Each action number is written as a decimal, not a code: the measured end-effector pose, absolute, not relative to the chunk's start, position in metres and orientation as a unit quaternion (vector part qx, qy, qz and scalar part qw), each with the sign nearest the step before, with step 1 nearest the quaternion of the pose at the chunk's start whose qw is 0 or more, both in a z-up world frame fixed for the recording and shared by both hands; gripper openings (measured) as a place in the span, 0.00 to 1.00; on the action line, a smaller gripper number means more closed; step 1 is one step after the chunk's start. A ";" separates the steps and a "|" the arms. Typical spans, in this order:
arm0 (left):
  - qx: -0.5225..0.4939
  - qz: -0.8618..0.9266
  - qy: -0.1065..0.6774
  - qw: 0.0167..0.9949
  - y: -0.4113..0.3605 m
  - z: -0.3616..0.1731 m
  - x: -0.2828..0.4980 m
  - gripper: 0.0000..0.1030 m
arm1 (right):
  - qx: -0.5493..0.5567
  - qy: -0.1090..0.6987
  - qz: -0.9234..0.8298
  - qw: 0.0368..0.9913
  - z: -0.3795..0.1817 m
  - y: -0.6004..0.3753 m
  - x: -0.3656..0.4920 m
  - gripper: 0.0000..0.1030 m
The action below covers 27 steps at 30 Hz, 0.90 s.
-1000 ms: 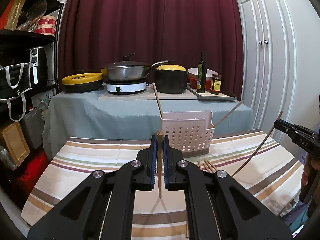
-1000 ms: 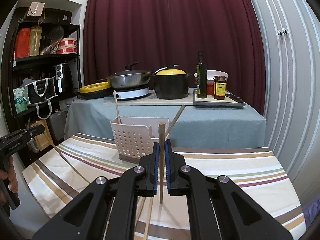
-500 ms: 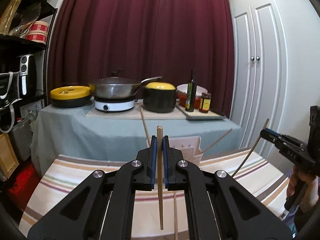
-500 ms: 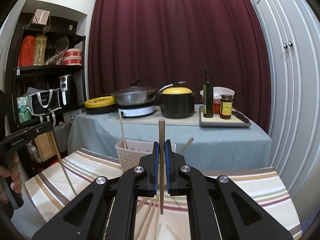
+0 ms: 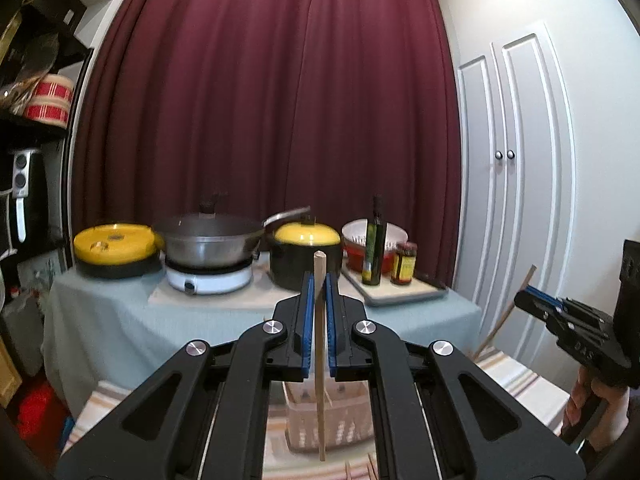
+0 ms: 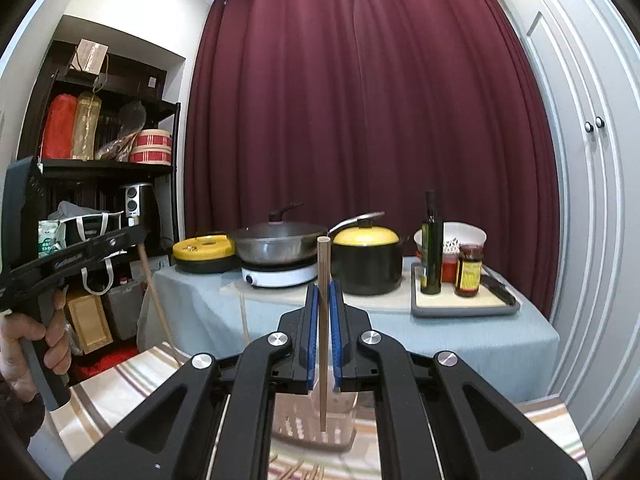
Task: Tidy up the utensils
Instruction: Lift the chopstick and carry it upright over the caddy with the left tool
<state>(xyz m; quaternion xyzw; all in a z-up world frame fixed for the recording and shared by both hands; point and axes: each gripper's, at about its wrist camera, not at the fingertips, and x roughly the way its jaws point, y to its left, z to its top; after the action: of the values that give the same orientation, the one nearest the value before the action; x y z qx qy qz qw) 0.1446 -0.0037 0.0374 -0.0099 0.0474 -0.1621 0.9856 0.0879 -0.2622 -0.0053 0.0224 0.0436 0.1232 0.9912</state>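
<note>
Left gripper (image 5: 319, 320) is clamping a pale wooden chopstick (image 5: 319, 360) upright between its blue pads (image 5: 306, 332); the stick's top is projecting above the fingertips and its lower end is hanging over the perforated pink basket (image 5: 328, 420), which is sitting on the striped tabletop (image 5: 516, 380) toward its far edge. Right gripper (image 6: 324, 332) is likewise pinching a second, darker chopstick (image 6: 323, 340) vertically, its tip suspended over the same basket (image 6: 312, 424). In the left wrist view the right gripper (image 5: 528, 300) is appearing at the right edge with its stick slanting downward. Loose chopsticks (image 6: 296, 472) are lying on the cloth nearer than the basket. Behind, a grey-clothed table (image 6: 400, 332) is carrying cookware.
</note>
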 end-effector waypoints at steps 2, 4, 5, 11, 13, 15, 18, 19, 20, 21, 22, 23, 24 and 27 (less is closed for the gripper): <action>-0.005 -0.161 0.036 0.986 -0.008 0.045 0.158 0.06 | 0.022 0.038 0.123 0.991 -0.002 -0.262 0.096 0.07; -0.004 -0.161 0.029 0.986 -0.013 0.052 0.174 0.06 | 0.022 0.035 0.124 0.991 0.000 -0.262 0.108 0.07; -0.005 -0.161 0.026 0.987 -0.014 0.054 0.179 0.06 | 0.023 0.035 0.124 0.991 0.001 -0.262 0.112 0.07; 0.004 -0.152 0.016 0.988 -0.029 0.054 0.216 0.06 | 0.021 0.035 0.125 0.991 0.000 -0.260 0.142 0.07; 0.008 -0.149 0.022 0.989 -0.033 0.047 0.225 0.06 | 0.024 0.044 0.126 0.991 -0.008 -0.259 0.152 0.07; 0.012 -0.148 0.035 0.988 -0.035 0.034 0.235 0.06 | 0.024 0.052 0.124 0.991 -0.015 -0.259 0.159 0.07; 0.019 -0.141 0.049 0.989 -0.037 0.016 0.243 0.06 | 0.025 0.070 0.123 0.990 -0.030 -0.258 0.170 0.07; 0.021 -0.140 0.056 0.988 -0.038 0.008 0.247 0.06 | 0.026 0.077 0.124 0.989 -0.035 -0.257 0.174 0.07; 0.021 -0.139 0.061 0.988 -0.037 0.005 0.250 0.06 | 0.027 0.084 0.124 0.988 -0.040 -0.257 0.177 0.07; 0.020 -0.139 0.069 0.988 -0.037 0.000 0.253 0.06 | 0.028 0.091 0.125 0.988 -0.044 -0.257 0.180 0.07; 0.018 -0.139 0.075 0.987 -0.037 -0.003 0.256 0.06 | 0.029 0.097 0.126 0.987 -0.048 -0.256 0.183 0.07; 0.018 -0.139 0.081 0.987 -0.037 -0.009 0.258 0.06 | 0.029 0.104 0.126 0.986 -0.053 -0.255 0.185 0.07; 0.018 -0.139 0.084 0.987 -0.035 -0.011 0.259 0.06 | 0.028 0.109 0.125 0.986 -0.056 -0.255 0.187 0.07; 0.017 -0.138 0.095 0.986 -0.033 -0.019 0.261 0.06 | 0.026 0.120 0.124 0.985 -0.062 -0.253 0.191 0.07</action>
<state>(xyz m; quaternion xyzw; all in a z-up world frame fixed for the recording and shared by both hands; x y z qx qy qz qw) 0.2614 -0.0331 -0.0195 0.0174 0.0954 -0.1384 0.9856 0.1907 -0.2534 -0.0619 0.0261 0.1202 0.1240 0.9846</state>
